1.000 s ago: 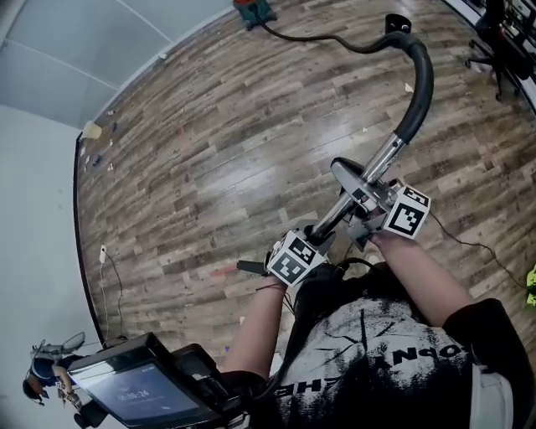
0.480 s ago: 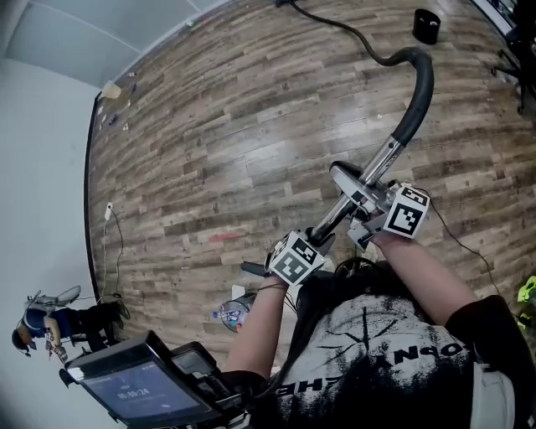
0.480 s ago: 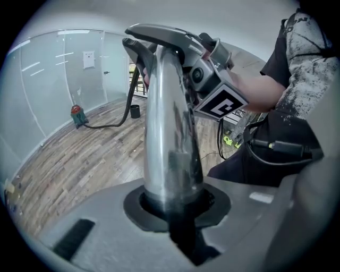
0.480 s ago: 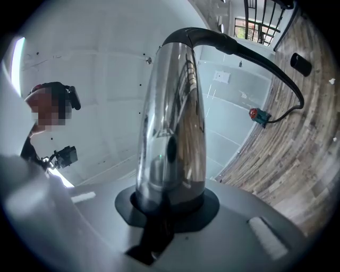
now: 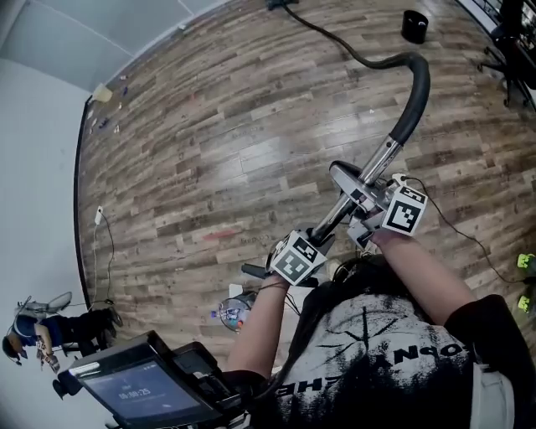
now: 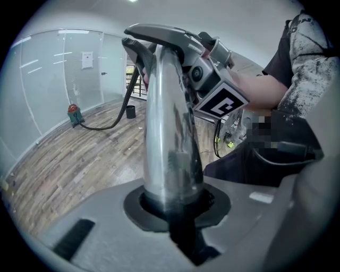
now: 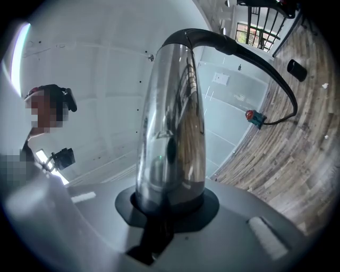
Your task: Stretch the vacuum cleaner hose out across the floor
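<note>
The vacuum's black hose point(image 5: 410, 80) runs from the top edge across the wood floor and bends down into a chrome wand point(image 5: 381, 163) with a grey handle point(image 5: 347, 180). My left gripper point(image 5: 311, 241) is shut on the wand's lower end. Its jaws have just been closing a little round the tube. Higher up by the handle, my right gripper point(image 5: 370, 199) is shut on the same wand. The chrome tube point(image 6: 167, 133) stands between the jaws of the left gripper point(image 6: 175, 212), and likewise the tube point(image 7: 170, 122) in the right gripper point(image 7: 164, 207). The vacuum body point(image 7: 256, 118) sits far off by the wall.
A black cylinder point(image 5: 414, 25) stands on the floor near the hose's bend. A thin cable point(image 5: 469, 239) trails at the right and an office chair point(image 5: 511, 33) is at the top right. A screen device point(image 5: 134, 390) sits low left, a small bottle-like thing point(image 5: 234, 314) by my left arm.
Both grippers and the wand keep their place in the picture while the floor has slid beneath them. The black cylinder and the small thing by my left arm came into view.
</note>
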